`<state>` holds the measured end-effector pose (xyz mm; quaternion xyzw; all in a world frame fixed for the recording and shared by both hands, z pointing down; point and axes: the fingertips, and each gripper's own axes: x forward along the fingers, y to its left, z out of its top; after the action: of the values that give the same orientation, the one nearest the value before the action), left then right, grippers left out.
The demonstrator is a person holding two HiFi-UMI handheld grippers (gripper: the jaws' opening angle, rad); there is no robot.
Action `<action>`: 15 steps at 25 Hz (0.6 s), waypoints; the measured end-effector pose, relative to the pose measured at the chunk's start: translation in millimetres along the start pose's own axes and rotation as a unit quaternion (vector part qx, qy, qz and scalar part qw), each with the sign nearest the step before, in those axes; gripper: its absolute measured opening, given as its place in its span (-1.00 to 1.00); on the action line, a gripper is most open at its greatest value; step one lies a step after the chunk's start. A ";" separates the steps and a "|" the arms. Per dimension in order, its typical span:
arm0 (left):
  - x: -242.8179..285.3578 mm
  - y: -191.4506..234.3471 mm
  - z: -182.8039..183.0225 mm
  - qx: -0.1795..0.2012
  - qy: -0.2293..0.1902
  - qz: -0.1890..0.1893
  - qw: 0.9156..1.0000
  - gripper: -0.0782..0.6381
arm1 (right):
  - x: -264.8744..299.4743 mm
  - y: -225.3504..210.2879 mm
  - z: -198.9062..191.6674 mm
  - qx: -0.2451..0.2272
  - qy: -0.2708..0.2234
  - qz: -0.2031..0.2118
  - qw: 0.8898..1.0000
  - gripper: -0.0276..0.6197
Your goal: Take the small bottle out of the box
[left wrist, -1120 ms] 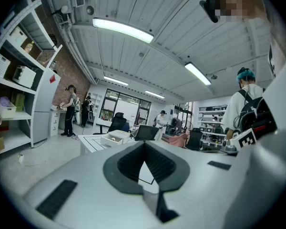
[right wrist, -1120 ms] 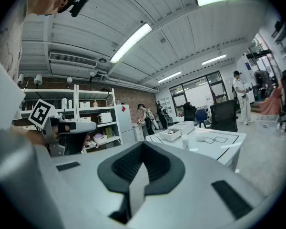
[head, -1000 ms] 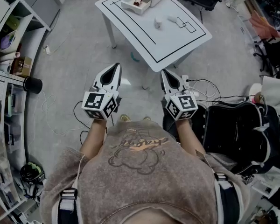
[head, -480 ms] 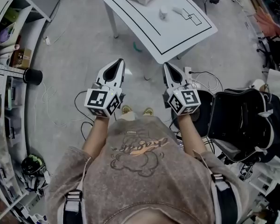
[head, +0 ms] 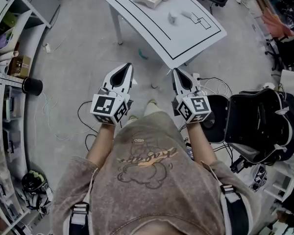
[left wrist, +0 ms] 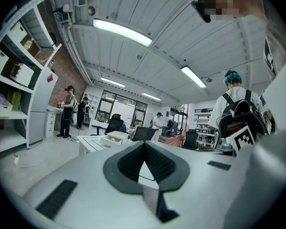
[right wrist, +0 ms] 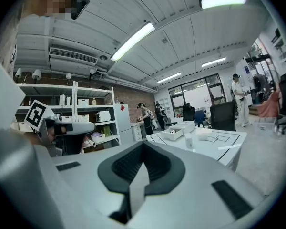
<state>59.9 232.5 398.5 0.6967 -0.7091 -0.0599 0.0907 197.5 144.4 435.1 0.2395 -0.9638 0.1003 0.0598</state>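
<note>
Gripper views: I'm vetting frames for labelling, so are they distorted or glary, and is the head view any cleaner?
Left gripper view: strong fisheye bend, black corners, ceiling light blown out. Right gripper view: same bend, bright light strip. Head view: soft even light, edges curved, table sharp.

both grippers out in front, jaws closed
we hold our left gripper (head: 123,68) and right gripper (head: 177,73) side by side ahead of our chest, well apart, pointing forward and about level; each pair of jaws is pressed together with nothing between.
</note>
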 end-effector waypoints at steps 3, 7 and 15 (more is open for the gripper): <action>1.9 4.5 3.1 -0.002 -0.005 -0.002 1.000 -0.76 | 7.6 2.1 1.9 -0.002 0.000 0.000 1.000 -0.93; 6.2 13.1 7.0 -0.002 -0.011 -0.004 1.000 -0.76 | 19.6 4.7 5.4 -0.008 -0.004 0.002 1.000 -0.93; 30.5 45.2 10.0 0.001 -0.006 -0.001 1.000 -0.76 | 61.5 -3.3 8.7 -0.003 -0.005 0.003 1.000 -0.93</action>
<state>13.3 202.6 399.8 0.6973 -0.7089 -0.0634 0.0852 144.4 111.9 437.3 0.2369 -0.9652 0.0960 0.0550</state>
